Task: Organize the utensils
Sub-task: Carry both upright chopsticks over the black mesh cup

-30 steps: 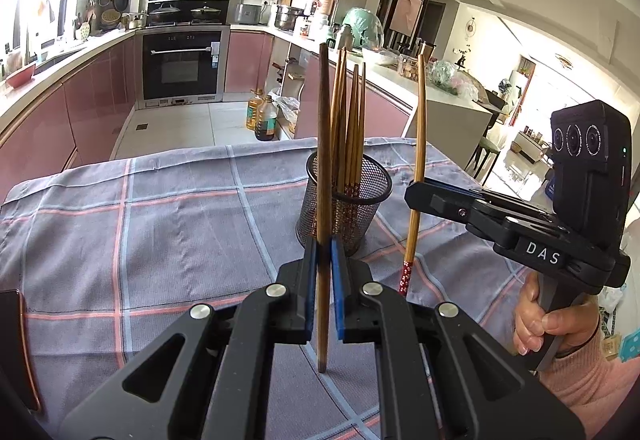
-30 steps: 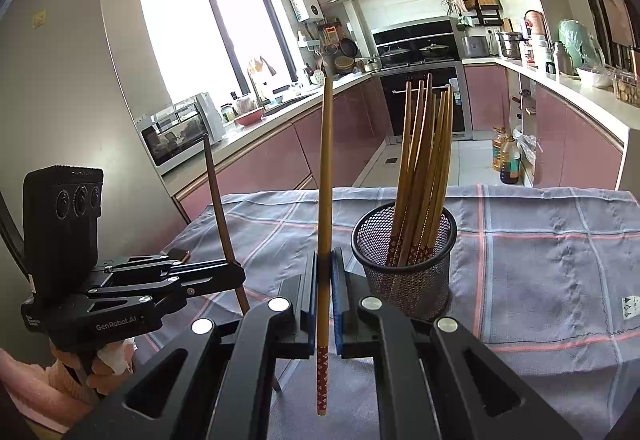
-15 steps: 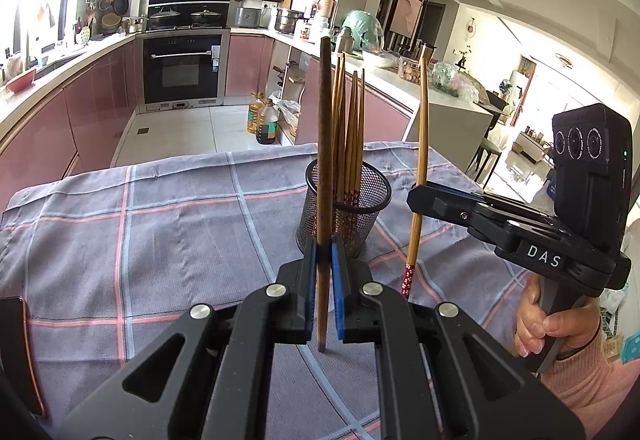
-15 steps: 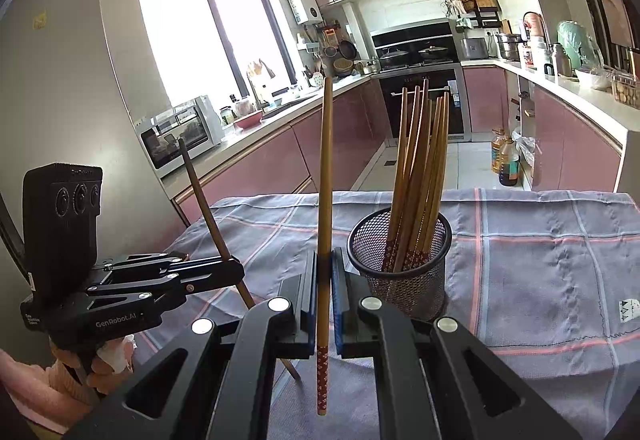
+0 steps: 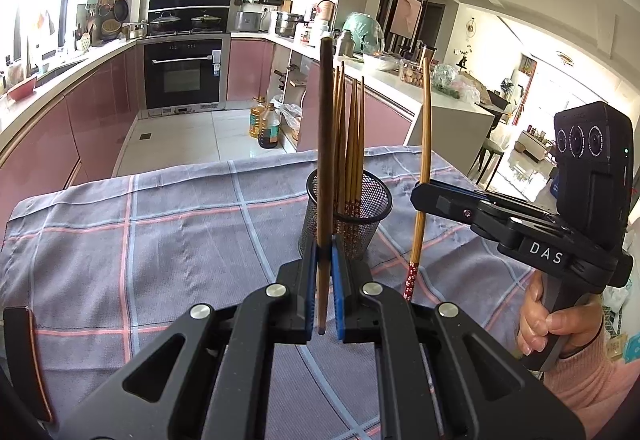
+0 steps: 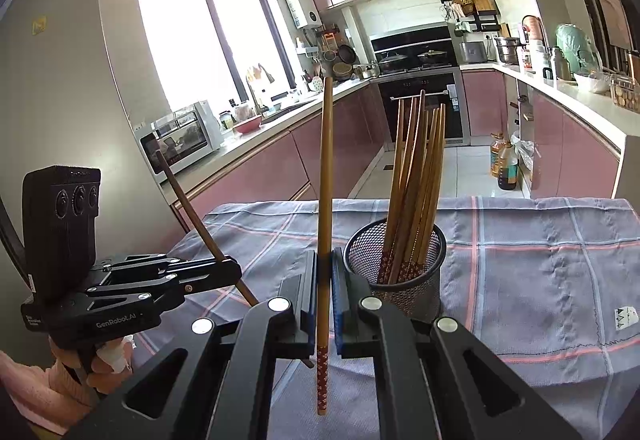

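A black mesh holder (image 5: 348, 216) (image 6: 396, 264) stands on the plaid cloth with several bamboo chopsticks upright in it. My left gripper (image 5: 324, 272) is shut on a dark brown chopstick (image 5: 325, 160), which points up just in front of the holder. In the right wrist view that left gripper (image 6: 236, 272) is at the left, and its dark chopstick (image 6: 188, 208) leans up and to the left. My right gripper (image 6: 324, 280) is shut on a light chopstick (image 6: 325, 180) with a red patterned lower end, left of the holder. In the left wrist view this right gripper (image 5: 420, 192) is right of the holder.
The grey plaid tablecloth (image 5: 160, 232) covers the table, whose far edge drops to the kitchen floor. A dark flat object (image 5: 24, 360) lies at the near left edge. A hand (image 5: 552, 324) in a pink sleeve holds the right gripper's handle. Oil bottles (image 5: 264, 124) stand on the floor.
The dark chopstick in my left gripper has tipped from near upright to a clear lean, and less of it hangs below the pads. The right gripper and its chopstick have kept still.
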The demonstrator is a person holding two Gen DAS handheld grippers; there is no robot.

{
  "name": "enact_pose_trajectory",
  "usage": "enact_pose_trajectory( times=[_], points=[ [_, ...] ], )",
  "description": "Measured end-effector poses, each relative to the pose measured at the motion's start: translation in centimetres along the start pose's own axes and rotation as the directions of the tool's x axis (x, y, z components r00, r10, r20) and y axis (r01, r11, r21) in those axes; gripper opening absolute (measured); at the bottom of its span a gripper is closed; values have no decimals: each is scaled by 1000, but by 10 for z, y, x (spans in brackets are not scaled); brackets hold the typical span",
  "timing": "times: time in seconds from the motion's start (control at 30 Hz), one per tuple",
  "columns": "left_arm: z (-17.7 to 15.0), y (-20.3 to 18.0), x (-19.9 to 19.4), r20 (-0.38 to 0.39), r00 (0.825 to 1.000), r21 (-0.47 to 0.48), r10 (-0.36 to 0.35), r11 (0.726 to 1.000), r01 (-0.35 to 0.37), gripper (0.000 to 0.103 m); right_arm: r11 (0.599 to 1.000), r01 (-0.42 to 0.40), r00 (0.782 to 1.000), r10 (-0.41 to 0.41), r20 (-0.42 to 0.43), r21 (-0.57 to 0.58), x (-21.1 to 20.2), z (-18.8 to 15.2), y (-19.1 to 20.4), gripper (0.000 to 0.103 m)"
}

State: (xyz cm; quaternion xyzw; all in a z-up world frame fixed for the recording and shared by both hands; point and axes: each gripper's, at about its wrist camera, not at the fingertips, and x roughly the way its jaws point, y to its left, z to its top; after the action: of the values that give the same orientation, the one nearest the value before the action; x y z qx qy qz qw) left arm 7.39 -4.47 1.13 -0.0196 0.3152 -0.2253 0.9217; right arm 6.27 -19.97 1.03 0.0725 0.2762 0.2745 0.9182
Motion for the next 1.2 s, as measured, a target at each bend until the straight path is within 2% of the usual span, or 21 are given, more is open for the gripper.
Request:
enact_pose_trajectory(
  times=[1.2],
  points=[
    [18, -8, -5, 13, 1000, 21, -13, 1000, 13, 8, 1000, -15, 1000, 15, 20, -17, 4, 15, -5, 6]
  ],
)
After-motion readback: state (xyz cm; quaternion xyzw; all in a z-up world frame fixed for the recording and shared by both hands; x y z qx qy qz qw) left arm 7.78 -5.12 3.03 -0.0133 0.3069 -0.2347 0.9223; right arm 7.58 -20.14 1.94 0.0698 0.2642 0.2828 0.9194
